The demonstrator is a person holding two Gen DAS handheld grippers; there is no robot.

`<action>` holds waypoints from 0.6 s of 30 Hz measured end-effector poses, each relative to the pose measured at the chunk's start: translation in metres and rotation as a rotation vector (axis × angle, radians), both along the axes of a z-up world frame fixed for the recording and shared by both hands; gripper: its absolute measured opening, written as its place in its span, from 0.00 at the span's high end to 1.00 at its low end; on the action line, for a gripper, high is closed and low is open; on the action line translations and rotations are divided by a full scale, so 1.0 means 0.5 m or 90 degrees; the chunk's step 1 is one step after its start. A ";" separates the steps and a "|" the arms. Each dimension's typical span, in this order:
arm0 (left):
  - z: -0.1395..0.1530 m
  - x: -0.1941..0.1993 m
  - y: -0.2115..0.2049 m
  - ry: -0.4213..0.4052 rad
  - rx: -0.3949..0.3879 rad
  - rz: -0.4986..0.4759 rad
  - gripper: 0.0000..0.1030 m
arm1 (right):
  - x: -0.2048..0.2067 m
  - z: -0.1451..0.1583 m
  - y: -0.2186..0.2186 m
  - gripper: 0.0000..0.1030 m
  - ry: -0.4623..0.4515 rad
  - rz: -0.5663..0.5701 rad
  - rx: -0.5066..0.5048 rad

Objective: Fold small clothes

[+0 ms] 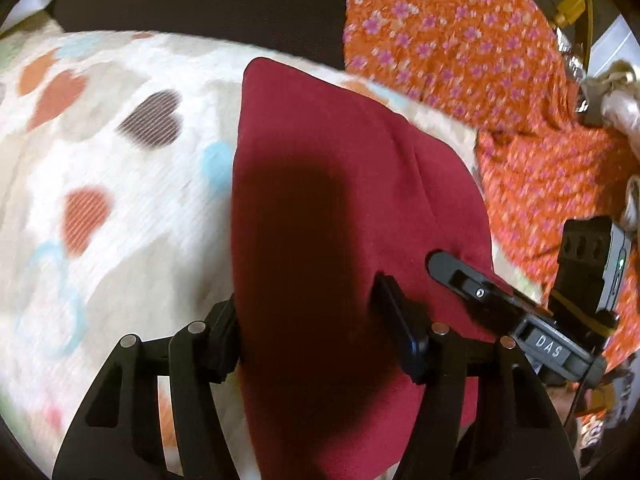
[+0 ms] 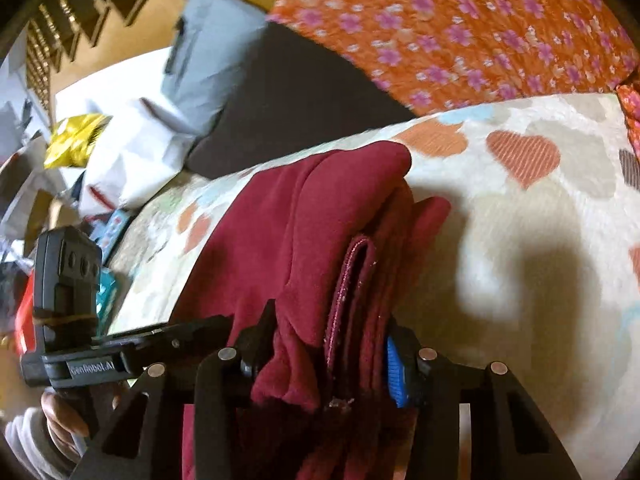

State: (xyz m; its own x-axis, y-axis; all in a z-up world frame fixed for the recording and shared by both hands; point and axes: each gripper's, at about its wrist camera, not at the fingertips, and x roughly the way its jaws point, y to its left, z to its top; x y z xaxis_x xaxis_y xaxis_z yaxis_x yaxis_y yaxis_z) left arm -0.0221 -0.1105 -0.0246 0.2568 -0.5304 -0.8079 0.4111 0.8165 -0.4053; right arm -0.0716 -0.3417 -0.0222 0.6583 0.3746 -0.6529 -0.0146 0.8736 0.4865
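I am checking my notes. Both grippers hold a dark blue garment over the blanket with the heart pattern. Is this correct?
Not quite: the garment is dark red, not dark blue, as the right wrist view shows plainly. The rest holds: the left gripper and right gripper both clamp it over the heart-patterned blanket.

Home, likely bedroom. Soft surface under heart-print blanket [image 2: 520, 184]; orange floral cloth [image 2: 460, 28] beside it; grey pillow [image 2: 208, 64] and dark cushion [image 2: 288, 100] behind. Bags, packets [image 2: 76, 140] cluttered at side. Wooden stairs [image 2: 80, 4] beyond.
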 end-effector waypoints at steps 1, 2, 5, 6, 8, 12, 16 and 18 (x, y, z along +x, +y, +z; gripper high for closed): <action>-0.006 -0.018 0.012 0.006 0.014 0.004 0.40 | -0.017 -0.008 0.013 0.57 0.004 0.005 0.011; -0.016 -0.035 0.023 0.013 0.031 0.009 0.40 | -0.038 -0.021 0.031 0.57 0.014 0.010 0.021; -0.049 -0.071 0.036 0.019 0.103 0.014 0.40 | -0.066 -0.059 0.075 0.53 0.063 0.019 -0.002; -0.053 -0.081 0.040 0.010 0.113 0.019 0.40 | -0.072 -0.065 0.083 0.53 0.076 0.019 -0.021; -0.040 -0.099 0.046 -0.025 0.118 0.027 0.40 | -0.096 -0.052 0.084 0.53 0.072 0.019 -0.042; -0.023 -0.128 0.047 -0.098 0.160 0.054 0.40 | -0.142 0.017 0.064 0.53 0.024 -0.008 -0.070; -0.032 -0.112 0.044 -0.084 0.153 0.079 0.40 | -0.149 0.070 0.124 0.60 -0.022 0.052 -0.174; -0.028 -0.107 0.046 -0.101 0.163 0.090 0.40 | -0.137 0.071 0.148 0.61 -0.031 0.063 -0.216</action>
State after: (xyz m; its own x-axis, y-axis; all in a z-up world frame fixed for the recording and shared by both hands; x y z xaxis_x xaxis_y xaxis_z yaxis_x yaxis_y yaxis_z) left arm -0.0756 -0.0874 -0.0388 0.4468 -0.2649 -0.8545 0.3278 0.9372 -0.1192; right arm -0.1399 -0.2675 0.0131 0.6630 0.2052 -0.7199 -0.1233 0.9785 0.1654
